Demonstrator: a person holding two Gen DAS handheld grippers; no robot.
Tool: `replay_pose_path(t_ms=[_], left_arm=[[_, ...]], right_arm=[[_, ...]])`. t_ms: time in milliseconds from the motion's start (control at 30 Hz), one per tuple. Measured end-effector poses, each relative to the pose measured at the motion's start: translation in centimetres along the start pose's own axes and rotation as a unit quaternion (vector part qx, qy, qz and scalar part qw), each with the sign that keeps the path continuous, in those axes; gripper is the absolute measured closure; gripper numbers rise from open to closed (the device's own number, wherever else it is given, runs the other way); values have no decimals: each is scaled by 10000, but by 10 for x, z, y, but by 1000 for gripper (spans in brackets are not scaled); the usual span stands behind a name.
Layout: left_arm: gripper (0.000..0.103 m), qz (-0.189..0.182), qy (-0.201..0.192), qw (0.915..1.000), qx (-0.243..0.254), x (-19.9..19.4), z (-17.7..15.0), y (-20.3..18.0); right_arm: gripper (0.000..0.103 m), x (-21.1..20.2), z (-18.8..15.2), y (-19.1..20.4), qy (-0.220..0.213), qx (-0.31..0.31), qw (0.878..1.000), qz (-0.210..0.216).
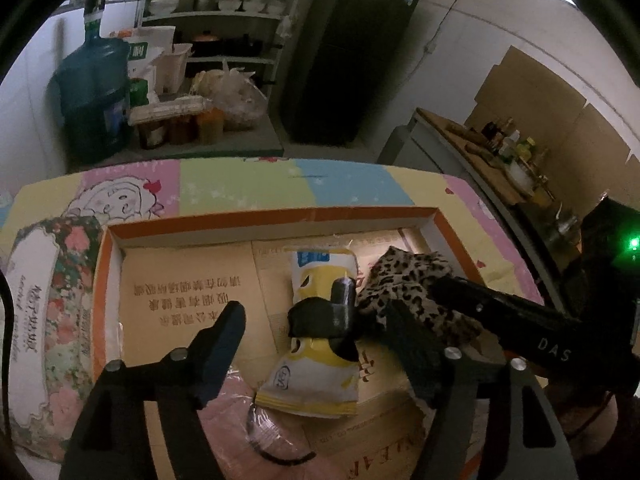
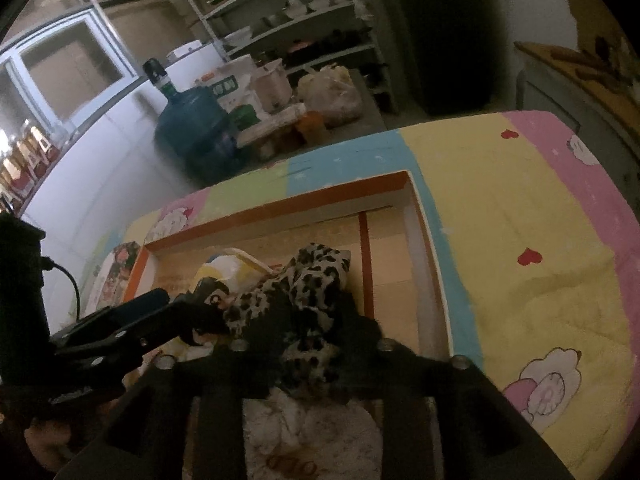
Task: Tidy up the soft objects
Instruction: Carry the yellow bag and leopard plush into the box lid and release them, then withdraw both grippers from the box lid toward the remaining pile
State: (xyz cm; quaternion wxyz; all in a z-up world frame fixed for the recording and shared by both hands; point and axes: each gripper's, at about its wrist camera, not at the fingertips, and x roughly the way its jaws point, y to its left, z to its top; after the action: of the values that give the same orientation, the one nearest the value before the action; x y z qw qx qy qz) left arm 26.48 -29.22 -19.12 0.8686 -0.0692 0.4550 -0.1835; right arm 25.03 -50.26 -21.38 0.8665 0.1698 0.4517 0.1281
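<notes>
The left wrist camera sits just behind the left claw (image 1: 316,344) and looks forward and down into the orange-rimmed cardboard box (image 1: 272,218), very near to it. The right wrist camera sits behind the right claw (image 2: 308,332) and looks into the same box (image 2: 280,204) from its right side. Both views share the leopard-print cloth (image 1: 412,280) (image 2: 316,276), the water jug (image 1: 94,92) (image 2: 192,124) and the shelf rack (image 1: 224,16) (image 2: 300,12) behind.

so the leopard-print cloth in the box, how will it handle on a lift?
Likely floppy: the leopard-print cloth lies crumpled in folds, bunched around the right gripper. Probably light, so it should drape, and it may drag the yellow pouch it touches.
</notes>
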Motion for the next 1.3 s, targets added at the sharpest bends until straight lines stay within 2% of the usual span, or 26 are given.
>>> replay_pose_path(t_ms=[100,267,533,700,833,1100,1200,1300], left_arm=[[29,-44,-73,10000,7,-9,3,-2],[29,-96,-141,9998,115,-25,7,-9],[29,52,-446,9983,376,-63,6,-18],[29,130,-890,9950,442,-103,5,-16],[29,207,-1073,9930,453,-129,3,-10],[29,394,-1433,9885,291,-186,-8,20],[29,488,-1530,9867,242,-203,-11,34],[29,562,-1562,9859,192,-216,-14,48]], right_arm=[[55,-6,0,0,-72,-21,9999,-99],[46,-20,-2,5,-201,-86,9995,-243],[45,-44,-8,23,-364,-74,9987,-346],[43,-67,-11,42,-588,-137,9973,-416],[43,-83,-17,61,-740,-191,9962,-416],[42,-106,-29,113,-935,-325,9947,-259],[36,-107,-33,132,-963,-421,9942,-220],[35,-106,-35,153,-983,-540,9935,-192]])
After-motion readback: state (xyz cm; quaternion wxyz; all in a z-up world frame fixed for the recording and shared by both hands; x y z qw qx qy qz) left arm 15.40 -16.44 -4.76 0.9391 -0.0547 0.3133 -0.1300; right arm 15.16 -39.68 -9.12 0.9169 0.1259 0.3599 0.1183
